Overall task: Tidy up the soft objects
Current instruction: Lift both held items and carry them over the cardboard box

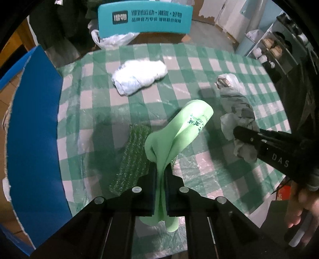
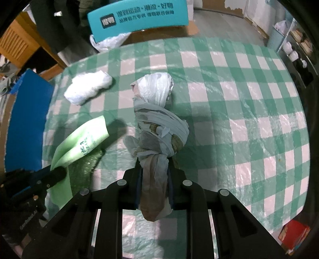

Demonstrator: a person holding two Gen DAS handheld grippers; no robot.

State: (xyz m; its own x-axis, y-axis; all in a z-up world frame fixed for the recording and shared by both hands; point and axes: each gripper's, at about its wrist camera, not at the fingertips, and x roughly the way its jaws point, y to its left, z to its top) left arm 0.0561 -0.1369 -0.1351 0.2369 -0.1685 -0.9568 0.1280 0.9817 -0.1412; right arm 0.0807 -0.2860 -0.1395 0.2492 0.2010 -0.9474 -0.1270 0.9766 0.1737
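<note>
My left gripper (image 1: 160,169) is shut on a light green foam sheet (image 1: 185,127) with printed characters, held folded above the checked tablecloth (image 1: 99,93). The sheet also shows in the right wrist view (image 2: 83,139). My right gripper (image 2: 154,169) is shut on a grey knotted plastic-bag bundle (image 2: 159,123) that lies stretched on the cloth. The bundle (image 1: 237,107) and the right gripper (image 1: 239,132) show at the right of the left wrist view. A white rolled bundle (image 1: 139,76) lies farther back on the table; it also shows in the right wrist view (image 2: 87,89).
A dark green mesh piece (image 1: 131,157) lies under the foam sheet. A blue box wall (image 1: 33,139) stands at the table's left. A teal chair back (image 1: 145,18) and a white plastic bag (image 1: 111,39) are beyond the far edge. A red box (image 2: 295,235) is low right.
</note>
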